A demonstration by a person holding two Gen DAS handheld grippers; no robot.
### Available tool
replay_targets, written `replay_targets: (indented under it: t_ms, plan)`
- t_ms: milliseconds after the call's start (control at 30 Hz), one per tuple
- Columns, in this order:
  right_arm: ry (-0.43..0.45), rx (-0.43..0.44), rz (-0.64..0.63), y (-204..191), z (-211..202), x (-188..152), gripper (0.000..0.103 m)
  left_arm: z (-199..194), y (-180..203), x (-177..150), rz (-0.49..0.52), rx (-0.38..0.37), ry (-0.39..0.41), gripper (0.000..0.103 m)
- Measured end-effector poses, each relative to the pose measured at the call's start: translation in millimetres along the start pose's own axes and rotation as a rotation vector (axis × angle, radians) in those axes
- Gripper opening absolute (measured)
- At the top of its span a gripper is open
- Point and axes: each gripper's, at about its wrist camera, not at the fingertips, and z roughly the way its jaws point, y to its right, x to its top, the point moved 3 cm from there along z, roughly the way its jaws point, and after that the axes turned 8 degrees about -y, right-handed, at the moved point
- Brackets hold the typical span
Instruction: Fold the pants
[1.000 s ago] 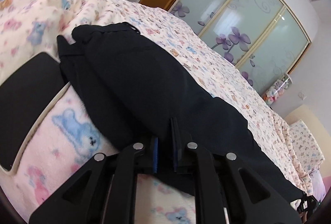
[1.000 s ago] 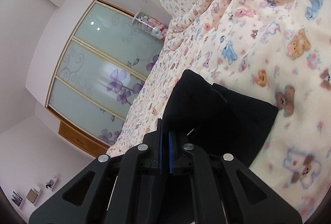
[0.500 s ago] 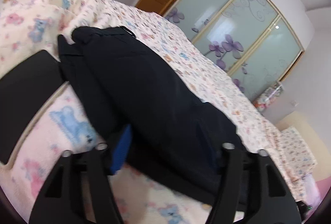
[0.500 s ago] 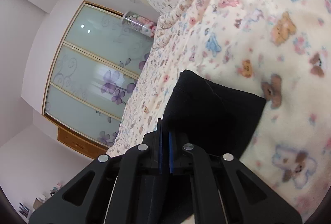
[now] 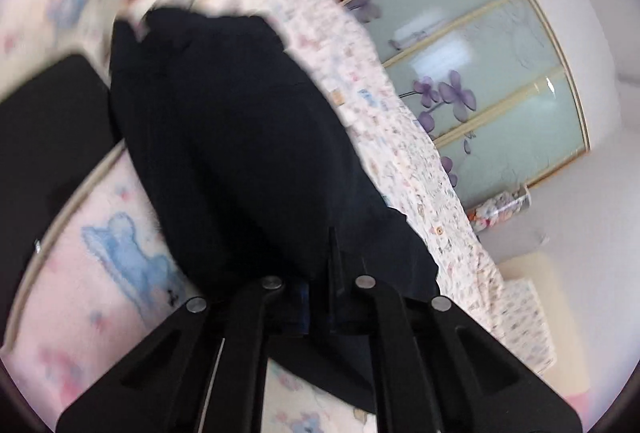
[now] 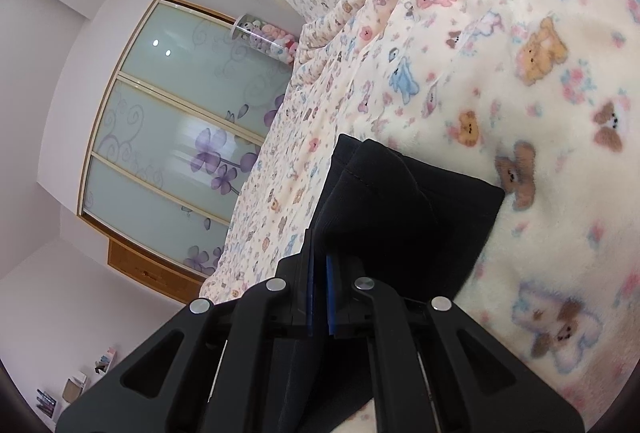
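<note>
Left wrist view, blurred by motion. Left claw (image 5: 318,293) drawn narrow, jaws pinched on an edge of the dark pants (image 5: 240,153), cloth bunched between them. Pants stretched away along the bed (image 5: 400,137), over the teddy-print blanket (image 5: 120,273), with the far end up near the blanket's rumpled ridge. Flat black panel (image 5: 44,137) just beside the pants on the left; hard to say what it is. Sliding wardrobe (image 5: 492,89) with purple flowers behind.

Judged step: carrying a gripped edge over for a fold. Best done by keeping both claws level and moving together, holding the cloth taut enough to stop sagging, then lowering edge onto edge before letting go. Likely trouble: a slipped layer, or a skewed crease if one side leads.

Right wrist view, sharp. Right claw (image 6: 319,289) also nearly closed, blue pads (image 6: 331,297) clamped on stacked layers of pants (image 6: 400,217). Squared corner of the cloth lying flat on the blanket (image 6: 520,93), a stitched hem showing near the top fold.

Only here: the layering at the gripped end, the hem, the neat corner, plush toys (image 6: 272,37) on a ledge by the wardrobe (image 6: 180,137). Only in the left view: the full run of the garment, the black panel, and the far end's position.
</note>
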Motion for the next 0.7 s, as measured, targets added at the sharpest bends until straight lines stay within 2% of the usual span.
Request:
replay_targets:
  t_ms: [100,200,233,300,367,400,433,500,533,600,667,700]
  plan:
    - [-0.001,0.004,-0.006,-1,-1,-1,0.005,-11,4,-10,0.041,0.022,0.028,0.005]
    - [-0.002,-0.002,0.001,0,-1,-2,0.005,3,-8,-14,0.053,0.114,0.006,0.006]
    - [-0.005,-0.004,0.005,1,-1,-1,0.005,10,-13,-15,0.044,0.141,-0.014,0.010]
    - [-0.010,-0.014,0.011,2,0,-1,0.005,11,-11,-16,0.062,0.164,-0.006,0.012]
    - [-0.020,-0.019,0.016,3,-1,-2,0.005,0,-4,-18,0.086,0.193,0.045,0.027]
    - [-0.025,-0.022,0.019,5,-1,-2,0.005,-7,1,-19,0.103,0.208,0.082,0.046]
    - [-0.033,-0.024,0.027,6,-1,-2,0.005,-19,9,-24,0.134,0.237,0.157,0.065]
    - [-0.045,-0.030,0.043,8,-1,-3,0.007,-36,27,-32,0.189,0.269,0.269,0.079]
    - [-0.054,-0.033,0.057,10,-2,-3,0.011,-44,42,-38,0.249,0.261,0.325,0.082]
    - [-0.061,-0.045,0.080,14,-3,-4,0.020,-49,63,-46,0.348,0.244,0.364,0.088]
    - [-0.077,-0.063,0.129,21,-5,-5,0.049,-43,82,-53,0.427,0.221,0.368,0.096]
    - [-0.079,-0.055,0.146,23,-6,-6,0.050,-38,89,-57,0.455,0.203,0.349,0.097]
